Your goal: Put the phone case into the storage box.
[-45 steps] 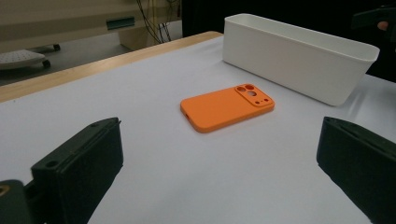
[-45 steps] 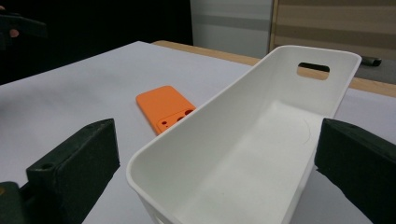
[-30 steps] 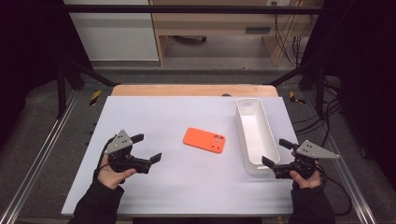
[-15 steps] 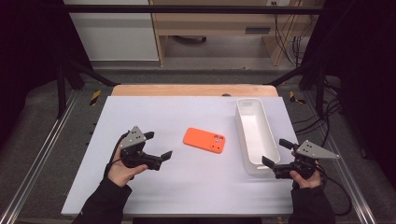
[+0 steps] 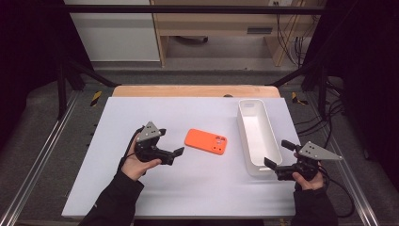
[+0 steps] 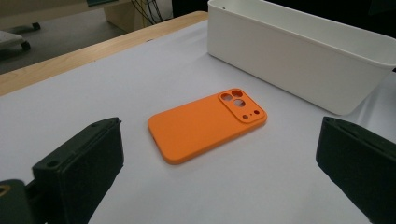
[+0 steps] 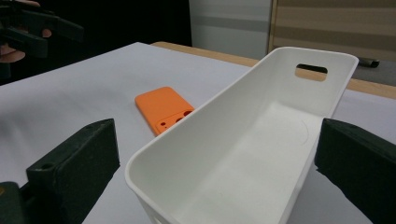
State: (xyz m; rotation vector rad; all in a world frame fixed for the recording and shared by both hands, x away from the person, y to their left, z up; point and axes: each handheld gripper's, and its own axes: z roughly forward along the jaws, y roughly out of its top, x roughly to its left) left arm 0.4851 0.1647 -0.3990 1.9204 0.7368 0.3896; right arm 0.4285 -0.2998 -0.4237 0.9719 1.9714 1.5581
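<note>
An orange phone case lies flat, back up, in the middle of the white table top. In the left gripper view the phone case lies just ahead, with its camera cut-outs at the far right end. My left gripper is open just left of the case and does not touch it; in its own view the left gripper holds nothing. My right gripper is open at the near end of a long, empty white tray. Seen from the right gripper, the tray sits between the spread jaws.
A wooden strip runs along the table's far edge. Dark metal frame rails flank the table. Behind it stand a white cabinet and a wooden shelf. Cables hang at the right side.
My left gripper has moved right, toward the orange phone case, and now stands close to its left end. The right gripper, the case and the tray have stayed put.
</note>
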